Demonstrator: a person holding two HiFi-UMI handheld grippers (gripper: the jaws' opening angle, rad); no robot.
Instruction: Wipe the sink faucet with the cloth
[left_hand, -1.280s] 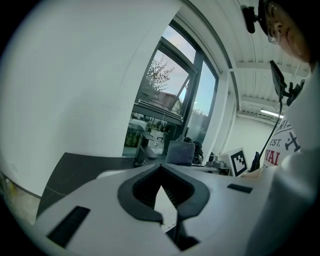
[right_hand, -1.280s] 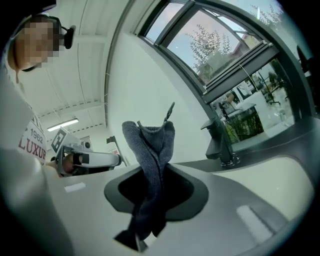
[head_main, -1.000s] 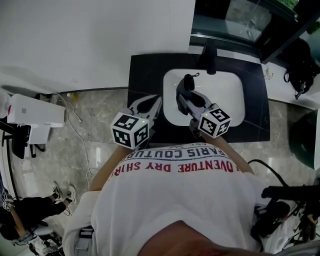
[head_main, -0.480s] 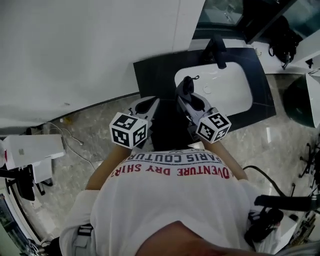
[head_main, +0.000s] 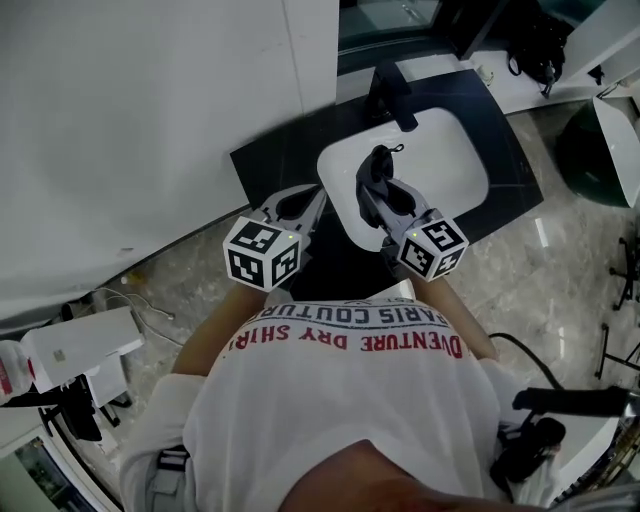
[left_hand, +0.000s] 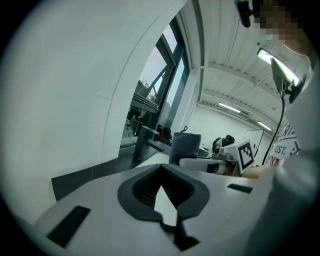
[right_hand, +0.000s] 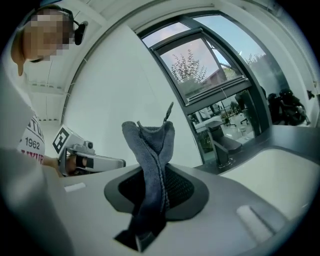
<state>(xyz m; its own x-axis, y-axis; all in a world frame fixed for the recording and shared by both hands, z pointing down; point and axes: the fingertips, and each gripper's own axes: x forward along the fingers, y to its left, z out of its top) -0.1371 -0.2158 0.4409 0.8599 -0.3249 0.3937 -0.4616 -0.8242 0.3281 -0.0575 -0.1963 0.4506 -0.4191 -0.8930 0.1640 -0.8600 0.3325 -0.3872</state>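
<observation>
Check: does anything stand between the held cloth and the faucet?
Nothing visible does. The right gripper holds the cloth over the white basin; only open basin lies between it and the faucet behind.

Dark matte slab countertop is butted against the white wall. White rectangular sink basin is set into it, and a black angular metal faucet is mounted at its rear edge. Grey marbled floor tiles run below. A white box-shaped unit, possibly an appliance, sits on the floor at left.
</observation>
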